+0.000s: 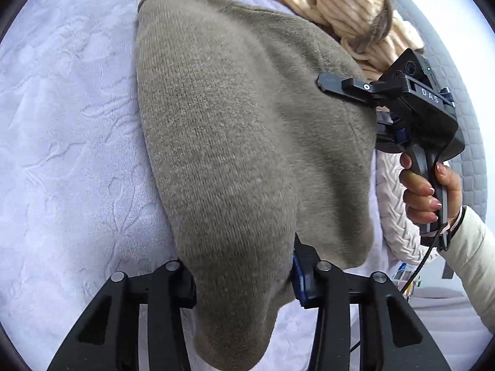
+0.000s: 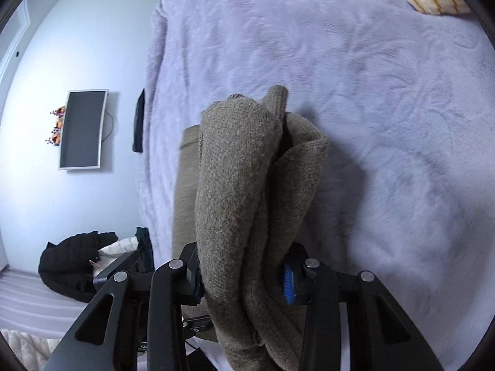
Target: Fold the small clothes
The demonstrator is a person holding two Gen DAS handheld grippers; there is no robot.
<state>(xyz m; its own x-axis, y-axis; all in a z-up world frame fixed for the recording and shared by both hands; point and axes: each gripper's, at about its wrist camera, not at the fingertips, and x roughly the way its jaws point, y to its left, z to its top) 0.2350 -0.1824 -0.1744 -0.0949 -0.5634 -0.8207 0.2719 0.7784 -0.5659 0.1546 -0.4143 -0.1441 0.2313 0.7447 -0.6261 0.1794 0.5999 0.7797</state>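
Lifted above a lavender bedspread (image 1: 71,130), a grey-brown knitted garment (image 1: 241,142) is held between two grippers. One corner of it is pinched by the left gripper (image 1: 244,284), whose fingers (image 1: 301,281) are pressed against a thick bunch of the knit — seen from the left wrist, the fabric fills the gap between them and hangs below. Another edge of the same garment is clamped by the right gripper (image 2: 244,275); from the right wrist, several folded layers are seen squeezed between its fingers (image 2: 289,278), with a blue pad showing on one side. In the left wrist view the right gripper (image 1: 332,88) is seen from outside, its black finger laid against the garment's edge, and its handle is gripped by a hand (image 1: 430,191) in a pale sleeve (image 1: 473,253). A cream ribbed garment (image 1: 337,6) lies bunched on the bed beyond. A wall-mounted screen (image 2: 82,130) and a dark jacket (image 2: 74,259) are visible off the bed — both well apart from the grippers.
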